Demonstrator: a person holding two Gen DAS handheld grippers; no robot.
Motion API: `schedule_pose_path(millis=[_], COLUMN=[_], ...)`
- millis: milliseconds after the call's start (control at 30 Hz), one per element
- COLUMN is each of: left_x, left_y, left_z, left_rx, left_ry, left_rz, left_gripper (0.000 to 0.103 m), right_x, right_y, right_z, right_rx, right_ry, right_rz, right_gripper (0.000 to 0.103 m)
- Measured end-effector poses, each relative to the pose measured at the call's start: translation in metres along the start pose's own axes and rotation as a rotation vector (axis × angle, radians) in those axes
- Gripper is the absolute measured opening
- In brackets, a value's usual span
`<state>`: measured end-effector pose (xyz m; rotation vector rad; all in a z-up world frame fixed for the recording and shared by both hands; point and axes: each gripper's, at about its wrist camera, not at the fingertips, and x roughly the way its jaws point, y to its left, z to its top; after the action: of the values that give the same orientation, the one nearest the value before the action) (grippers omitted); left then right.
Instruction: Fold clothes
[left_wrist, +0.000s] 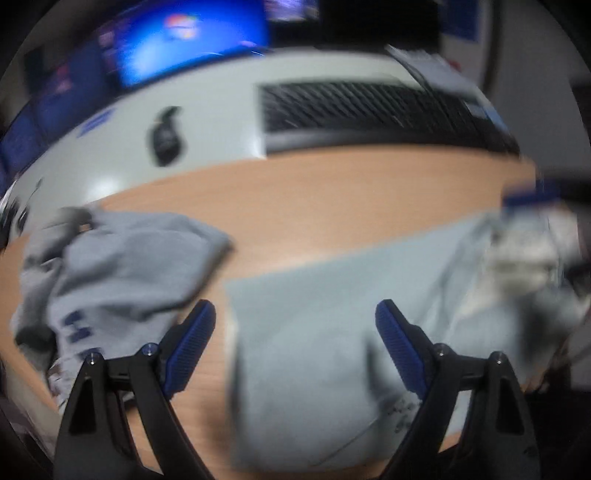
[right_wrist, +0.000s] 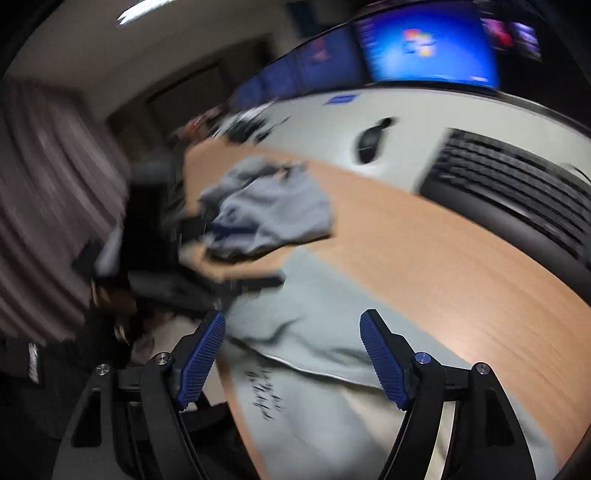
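both tools gape empty. the pale blue-grey folded garment (left_wrist: 314, 332) lies on the wooden bench directly beneath the left tool (left_wrist: 295, 343) and right tool (right_wrist: 291, 354), long axis stretching away leftward from the right tool.

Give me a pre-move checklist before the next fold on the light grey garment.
1. Left gripper open and holding nothing: ok.
2. Right gripper open and holding nothing: ok.
3. Light grey garment on the wooden table, partly folded: ok.
4. Garment lying smooth: not ok, a fold ridge shows.
5. Crumpled grey garment clear of it: ok, apart.
6. Keyboard and mouse clear of the cloth: ok.
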<state>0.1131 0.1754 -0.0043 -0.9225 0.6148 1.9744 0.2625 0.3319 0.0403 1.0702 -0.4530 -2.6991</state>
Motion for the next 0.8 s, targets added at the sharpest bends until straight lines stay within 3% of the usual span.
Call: schedule_pose_path(millis=[100, 167, 267, 367, 500, 567, 600, 700, 800], left_x=[0.014, 0.016, 0.007, 0.005, 0.014, 0.013, 0.01, -0.002, 0.005], left_y=[0.006, 0.021, 0.041, 0.047, 0.036, 0.03, 0.029, 0.028, 0.032], left_z=[-0.017, -0.027, -0.036, -0.041, -0.043, -0.041, -0.04, -0.04, -0.046], left_rx=[-0.059, -0.127, -0.205, -0.237, -0.219, -0.217, -0.226, -0.226, -0.25], left_ry=[0.053, 0.076, 0.094, 0.134, 0.202, 0.21, 0.205, 0.184, 0.248], left_rz=[0.018, 0.009, -0.043, -0.183, -0.195, -0.237, -0.262, -0.248, -0.227], left_gripper=[0.089, 0.088, 0.087, 0.086, 0.086, 0.081, 0.072, 0.071, 0.071], right_x=[-0.013, -0.013, -0.003, 0.009, 0.003, 0.004, 0.007, 0.011, 0.017], right_y=[-0.025, -0.037, -0.041, -0.044, -0.048, -0.045, -0.042, -0.03, -0.022], right_z=[-0.025, -0.05, -0.079, -0.1, -0.109, -0.111, -0.111, -0.115, -0.116], right_rx=[0.072, 0.136, 0.178, 0.191, 0.195, 0.166, 0.145, 0.053, 0.005], right_ry=[0.011, 0.034, 0.041, 0.045, -0.02, -0.029, -0.031, -0.022, -0.017], right_rz=[-0.092, -0.091, -0.097, -0.1, -0.095, -0.112, -0.125, -0.186, -0.228], right_gripper=[0.076, 0.076, 0.076, 0.077, 0.079, 0.081, 0.082, 0.083, 0.085])
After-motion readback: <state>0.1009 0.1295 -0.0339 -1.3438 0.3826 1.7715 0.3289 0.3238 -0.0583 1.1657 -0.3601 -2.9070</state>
